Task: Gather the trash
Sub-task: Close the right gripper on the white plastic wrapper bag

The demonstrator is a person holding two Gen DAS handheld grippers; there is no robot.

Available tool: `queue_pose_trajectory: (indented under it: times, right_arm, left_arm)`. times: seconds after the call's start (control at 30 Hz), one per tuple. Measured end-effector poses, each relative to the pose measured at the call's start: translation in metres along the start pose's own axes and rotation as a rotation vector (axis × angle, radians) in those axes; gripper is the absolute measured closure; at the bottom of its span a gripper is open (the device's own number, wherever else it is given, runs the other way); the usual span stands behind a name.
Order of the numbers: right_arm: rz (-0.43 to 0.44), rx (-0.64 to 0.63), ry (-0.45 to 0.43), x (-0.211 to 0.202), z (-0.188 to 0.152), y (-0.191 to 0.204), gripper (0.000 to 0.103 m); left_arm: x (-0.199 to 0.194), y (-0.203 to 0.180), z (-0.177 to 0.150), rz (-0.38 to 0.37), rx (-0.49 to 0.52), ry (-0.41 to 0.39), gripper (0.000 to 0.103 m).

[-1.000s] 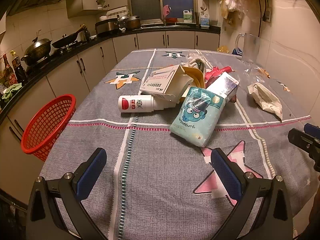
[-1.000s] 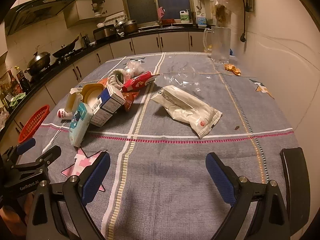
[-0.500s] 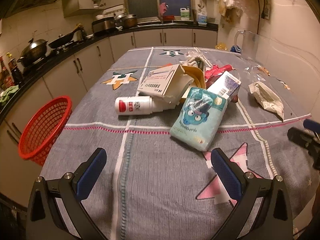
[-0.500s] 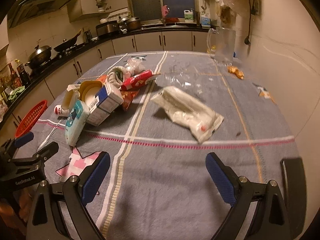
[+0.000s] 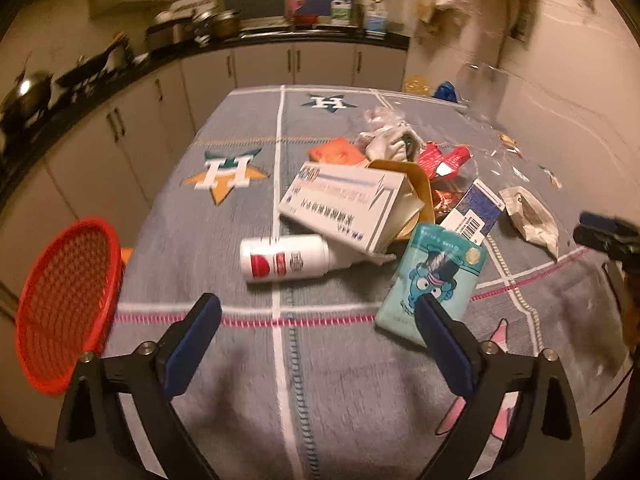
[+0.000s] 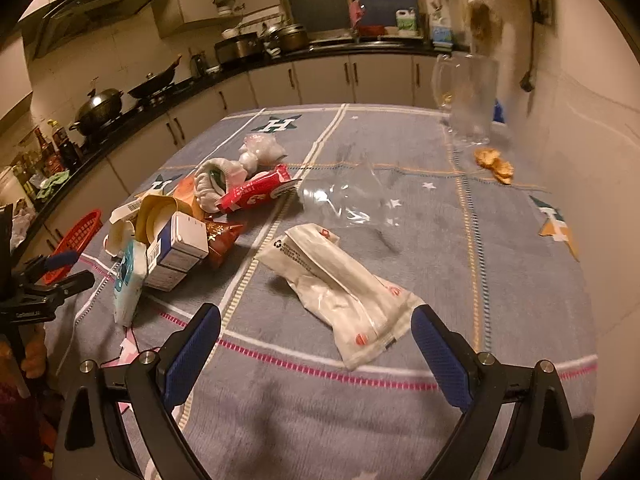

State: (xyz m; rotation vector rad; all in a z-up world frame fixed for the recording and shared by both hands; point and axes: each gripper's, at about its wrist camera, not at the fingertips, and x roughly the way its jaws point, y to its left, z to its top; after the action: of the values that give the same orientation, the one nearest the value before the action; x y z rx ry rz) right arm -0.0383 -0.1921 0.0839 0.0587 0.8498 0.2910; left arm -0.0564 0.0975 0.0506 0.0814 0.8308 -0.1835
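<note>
left gripper: jaws wide, closing, nothing between, above grey star-patterned tablecloth | right gripper: jaws spread, empty, crumpled white plastic wrapper just ahead | trash pile: white cylindrical bottle, teal cartoon-print pouch mid-table | red mesh plastic basket: beyond table's left edge

My feeds are dim and warm, everything washed in yellow-orange indoor light from overhead. The left wrist view is smeared by motion blur: the stove pans and the hanging bags at the top are streaks, and print on the white carton barely reads. The right wrist view is sharper, though the clear pitcher ghosts. Soft shadows pool on the bench cloth just ahead of my fingers. Fisheye bending curves the counters, and the corners fall black.
</note>
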Motion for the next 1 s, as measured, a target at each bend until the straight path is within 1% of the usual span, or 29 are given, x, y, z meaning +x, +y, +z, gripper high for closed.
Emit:
queue_pose_trajectory:
  times: [0.07, 0.17, 0.23, 0.27, 0.33, 0.4, 0.43, 0.47, 0.5, 0.53, 0.57, 0.6, 0.73, 0.87, 0.93, 1.0]
  right_arm:
    - [0.009, -0.021, 0.012, 0.007, 0.005, 0.000, 0.008]
    - [0.004, -0.034, 0.039, 0.021, 0.011, -0.004, 0.009]
    - [0.001, -0.031, 0.048, 0.029, 0.013, -0.008, 0.010]
    - [0.004, -0.026, 0.058, 0.034, 0.014, -0.010, 0.012]
    - [0.017, -0.011, 0.074, 0.042, 0.015, -0.015, 0.018]
    - [0.017, -0.004, 0.091, 0.049, 0.016, -0.017, 0.020]
    - [0.017, -0.004, 0.094, 0.051, 0.016, -0.018, 0.024]
    - [0.031, -0.004, 0.102, 0.053, 0.016, -0.017, 0.031]
    - [0.044, -0.003, 0.109, 0.054, 0.016, -0.017, 0.036]
    - [0.062, -0.005, 0.127, 0.056, 0.014, -0.014, 0.047]
    - [0.077, -0.011, 0.145, 0.057, 0.013, -0.011, 0.053]
    - [0.100, -0.017, 0.163, 0.057, 0.010, -0.006, 0.054]
    - [0.185, -0.060, 0.181, 0.052, 0.004, 0.015, 0.054]
    - [0.156, -0.072, 0.174, 0.054, 0.004, 0.024, 0.054]
    - [0.153, -0.053, 0.176, 0.057, 0.006, 0.023, 0.054]
    - [0.151, -0.023, 0.184, 0.064, 0.007, 0.022, 0.053]
  left_arm:
    - [0.001, 0.003, 0.006, 0.021, 0.028, -0.017, 0.008]
    - [0.005, 0.014, 0.021, 0.041, 0.050, -0.040, 0.008]
    - [0.012, 0.024, 0.033, 0.028, 0.046, -0.029, 0.008]
    - [0.017, 0.031, 0.037, 0.016, 0.034, -0.016, 0.008]
    - [0.026, 0.040, 0.043, -0.028, 0.024, 0.002, 0.008]
    - [0.037, 0.046, 0.047, -0.061, 0.029, 0.019, 0.008]
    - [0.039, 0.045, 0.046, -0.076, 0.035, 0.023, 0.008]
    - [0.043, 0.045, 0.047, -0.092, 0.050, 0.033, 0.008]
    - [0.046, 0.043, 0.047, -0.089, 0.066, 0.035, 0.008]
    - [0.047, 0.041, 0.047, -0.082, 0.080, 0.036, 0.007]
    - [0.049, 0.039, 0.047, -0.080, 0.092, 0.042, 0.008]
    - [0.049, 0.036, 0.046, -0.083, 0.100, 0.047, 0.008]
    - [0.042, 0.027, 0.041, -0.108, 0.156, 0.035, 0.008]
    - [0.044, 0.018, 0.036, -0.112, 0.222, 0.065, 0.008]
    - [0.046, 0.015, 0.034, -0.098, 0.250, 0.063, 0.007]
    - [0.050, 0.016, 0.036, -0.104, 0.233, 0.079, 0.008]
